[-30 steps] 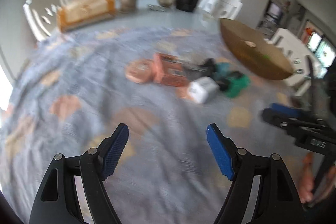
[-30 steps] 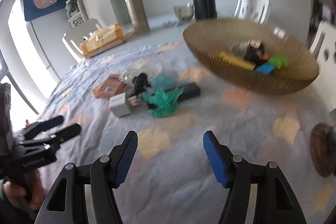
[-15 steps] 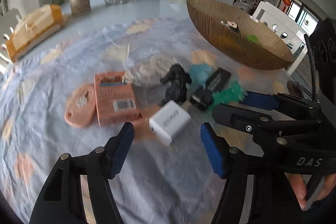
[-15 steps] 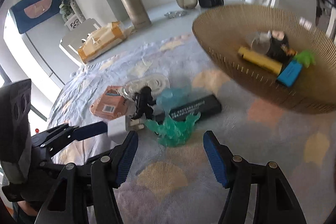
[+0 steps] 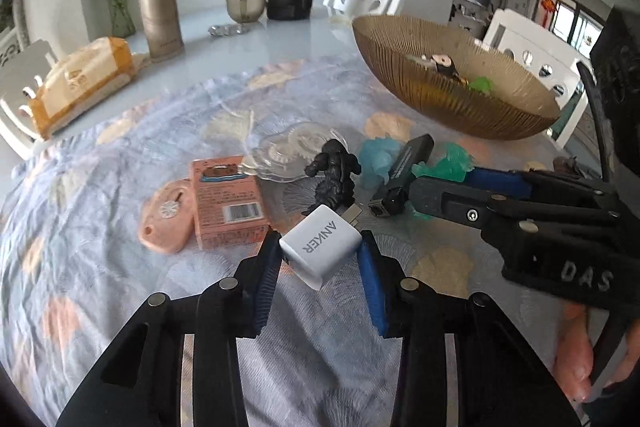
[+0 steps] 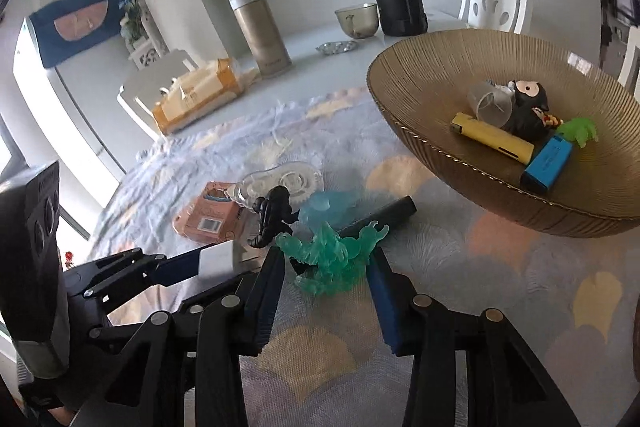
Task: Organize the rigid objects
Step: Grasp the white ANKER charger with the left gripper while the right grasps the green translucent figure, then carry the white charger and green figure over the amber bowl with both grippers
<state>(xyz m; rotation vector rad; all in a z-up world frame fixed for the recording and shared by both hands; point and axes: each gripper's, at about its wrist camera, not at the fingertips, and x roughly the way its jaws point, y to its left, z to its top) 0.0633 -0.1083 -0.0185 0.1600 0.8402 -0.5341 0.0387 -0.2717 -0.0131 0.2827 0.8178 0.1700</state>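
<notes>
The white Anker charger (image 5: 319, 251) is being squeezed between the blue pads of the left gripper (image 5: 320, 259), down on the flowered cloth (image 5: 100, 267) beside the pink box (image 5: 228, 201). A second ago it was lying free among the other small things, with the tongs wide and far back. The jaws are being closed on it now, and both pads look to be touching its sides. The green see-through figure (image 6: 330, 255) is being closed in on by the right gripper (image 6: 326, 269) the same way, with its edges looking touched. Both things are likely being readied for lifting into the brown bowl (image 6: 420, 79), where toys and lighters are already lying
</notes>
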